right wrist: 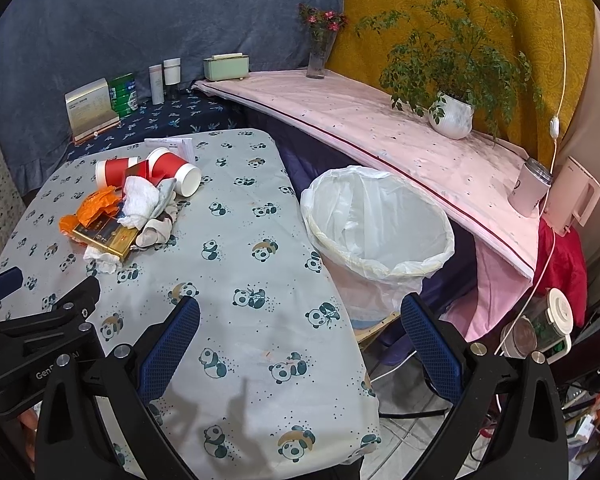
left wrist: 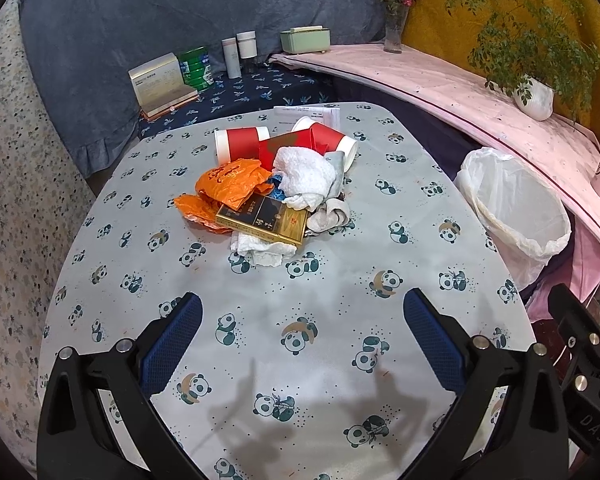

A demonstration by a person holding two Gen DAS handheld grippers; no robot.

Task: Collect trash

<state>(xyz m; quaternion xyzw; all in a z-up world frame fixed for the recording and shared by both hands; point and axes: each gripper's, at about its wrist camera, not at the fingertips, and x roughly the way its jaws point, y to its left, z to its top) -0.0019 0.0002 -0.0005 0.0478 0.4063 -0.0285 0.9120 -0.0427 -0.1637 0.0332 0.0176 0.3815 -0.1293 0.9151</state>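
Note:
A heap of trash lies mid-table on the panda cloth [left wrist: 284, 320]: two red paper cups [left wrist: 242, 144] on their sides, an orange plastic wrapper [left wrist: 228, 184], crumpled white tissue [left wrist: 304, 176], a dark and gold cigarette box [left wrist: 266, 220] and a grey rag [left wrist: 332, 214]. The heap also shows in the right wrist view [right wrist: 140, 204]. A bin with a white liner [right wrist: 380, 228] stands right of the table [right wrist: 260, 280]; it also shows in the left wrist view [left wrist: 516, 216]. My left gripper [left wrist: 302, 340] is open and empty, short of the heap. My right gripper [right wrist: 300, 344] is open and empty over the table's right edge.
A pink-covered shelf [right wrist: 380, 120] runs behind the bin with a potted plant [right wrist: 452, 112], a flower vase [right wrist: 320, 56], a cup [right wrist: 530, 192] and a white kettle [right wrist: 574, 196]. Boxes, a green can [left wrist: 196, 68] and bottles stand behind the table. Cables and clutter lie on the floor at right.

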